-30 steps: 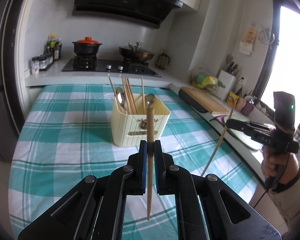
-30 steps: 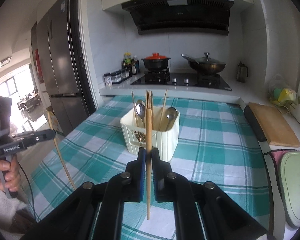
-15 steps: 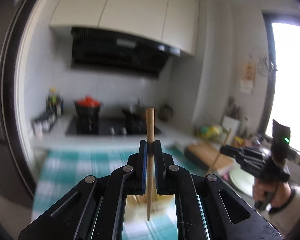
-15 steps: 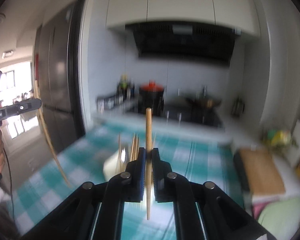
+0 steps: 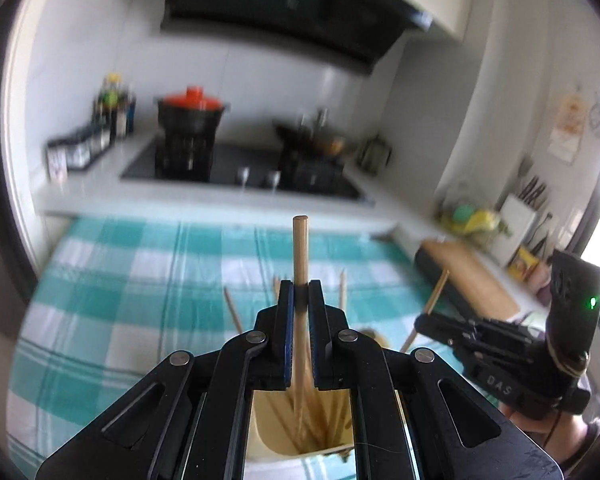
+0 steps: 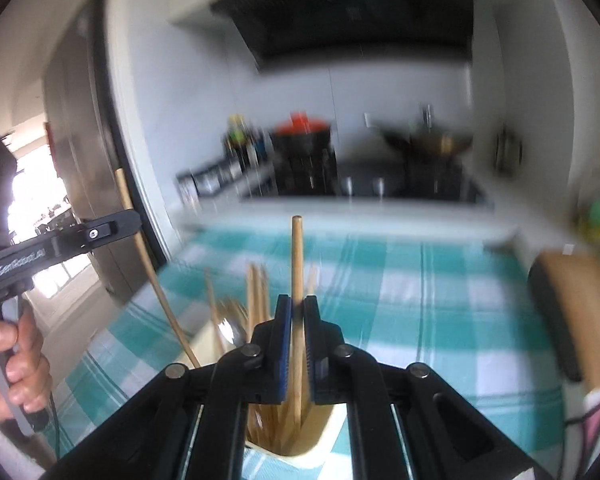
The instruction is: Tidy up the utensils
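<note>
Both views are smeared by blur, so the stove, pots and bottles at the back read only as dark shapes. The cream utensil holder (image 5: pixel 300 436) is mostly hidden behind the gripper bodies in each view; only its inside and a strip of its near rim show between the black arms, and how many chopsticks stand in it cannot be counted. One spoon (image 6: pixel 230 330) is just visible at its left edge in the right wrist view.

The left gripper (image 5: pixel 299 308) has its jaws pressed together on one wooden chopstick (image 5: pixel 300 256), which stands upright through the blue pads. Its blunt top rises well above the jaws, and its lower end reaches down into the holder's opening among the other sticks.

The right gripper (image 6: pixel 297 320) likewise pinches a second chopstick (image 6: pixel 297 256), upright, with its lower end inside the holder.

Each gripper also shows from the side in the other's view: the right one at the right edge of the left wrist view, with its stick slanting, and the left one at the left edge of the right wrist view, gripped by a hand (image 6: pixel 8 364), its stick angling down towards the holder.

Two grippers, two held chopsticks, one holder, all over the teal checked cloth on the table (image 5: pixel 140 280).
</note>
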### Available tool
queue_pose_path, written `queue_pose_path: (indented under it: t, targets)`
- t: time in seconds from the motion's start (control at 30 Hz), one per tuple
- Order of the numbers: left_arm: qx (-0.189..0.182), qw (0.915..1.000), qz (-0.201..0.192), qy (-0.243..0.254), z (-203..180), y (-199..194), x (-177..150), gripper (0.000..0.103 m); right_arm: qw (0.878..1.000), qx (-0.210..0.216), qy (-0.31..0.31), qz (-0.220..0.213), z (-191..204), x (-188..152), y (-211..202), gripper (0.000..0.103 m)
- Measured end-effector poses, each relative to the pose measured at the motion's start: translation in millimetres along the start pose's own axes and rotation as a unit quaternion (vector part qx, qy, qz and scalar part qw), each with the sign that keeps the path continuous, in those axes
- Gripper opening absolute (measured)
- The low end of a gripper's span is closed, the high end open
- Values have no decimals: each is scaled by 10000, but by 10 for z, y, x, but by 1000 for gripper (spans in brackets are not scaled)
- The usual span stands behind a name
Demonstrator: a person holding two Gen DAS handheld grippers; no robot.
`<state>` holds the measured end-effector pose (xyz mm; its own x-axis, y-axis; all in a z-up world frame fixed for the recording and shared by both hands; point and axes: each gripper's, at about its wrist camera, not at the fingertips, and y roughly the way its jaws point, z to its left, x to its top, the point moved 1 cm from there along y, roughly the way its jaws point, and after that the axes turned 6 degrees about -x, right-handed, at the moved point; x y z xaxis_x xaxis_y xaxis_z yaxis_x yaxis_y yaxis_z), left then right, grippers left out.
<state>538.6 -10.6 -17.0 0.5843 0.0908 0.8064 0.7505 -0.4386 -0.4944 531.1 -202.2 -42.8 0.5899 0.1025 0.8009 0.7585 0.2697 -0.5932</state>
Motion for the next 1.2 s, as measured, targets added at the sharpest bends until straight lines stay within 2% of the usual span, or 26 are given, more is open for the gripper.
queue_pose_path:
  t: [0.1,0.17,0.23,0.3,0.33,0.37,0.4,0.43,0.5,0.53,0.63,0.67,0.73,0.9,1.07,1.2]
  targets:
    - [72,9993,358,34,44,234,-129,6,9992,-6,63,407,-36,-110,286,7]
    - [209,9985,502,66,49,262,-216,16,9985,-105,54,534,-51,-155,381,10]
    - [286,9985,467,55,41,141,-269,56,9981,-248,83,559,-70,-163,375,12]
    - [370,9990,210,108,-2,-128,-277,75,9986,-389,105,353,-84,-128,204,34]
    - [422,9989,51,189,-50,-298,-284,84,9987,-466,116,174,-87,-108,65,40]
    - [501,9983,-103,291,-112,-472,-286,89,9985,-538,130,-56,-76,-85,-124,51]
    - [605,9970,-259,397,-176,-642,-296,99,9980,-565,133,-256,-66,-50,-291,61]
    - [714,9952,-428,508,-248,-813,-316,103,9967,-616,102,-516,-23,-46,-527,65]
    - [1034,9883,-797,789,-446,-1187,-408,103,9929,-789,25,-889,68,-31,-895,82]
    - [1224,9845,-882,895,-542,-1339,-471,103,9899,-851,-34,-1131,132,-76,-1153,84]
    - [1659,9782,-843,922,-753,-1625,-667,103,9831,-996,-112,-1529,308,-249,-1688,94]
    - [1711,9774,-897,861,-812,-1726,-751,103,9811,-1054,-84,-1622,353,-323,-1822,103]
    - [1684,9783,-949,740,-886,-1882,-898,103,9787,-1060,8,-1755,460,-519,-2086,103]
    - [1510,9842,-859,340,-928,-2150,-1183,103,9853,-872,94,-1469,673,-922,-2375,103]
    - [1844,9787,-798,426,-1052,-2330,-1363,103,9856,-1078,-19,-1305,838,-1187,-2551,103]
    - [1685,9813,-810,450,-1138,-2467,-1421,103,9858,-1102,-29,-1265,913,-1312,-2688,103]
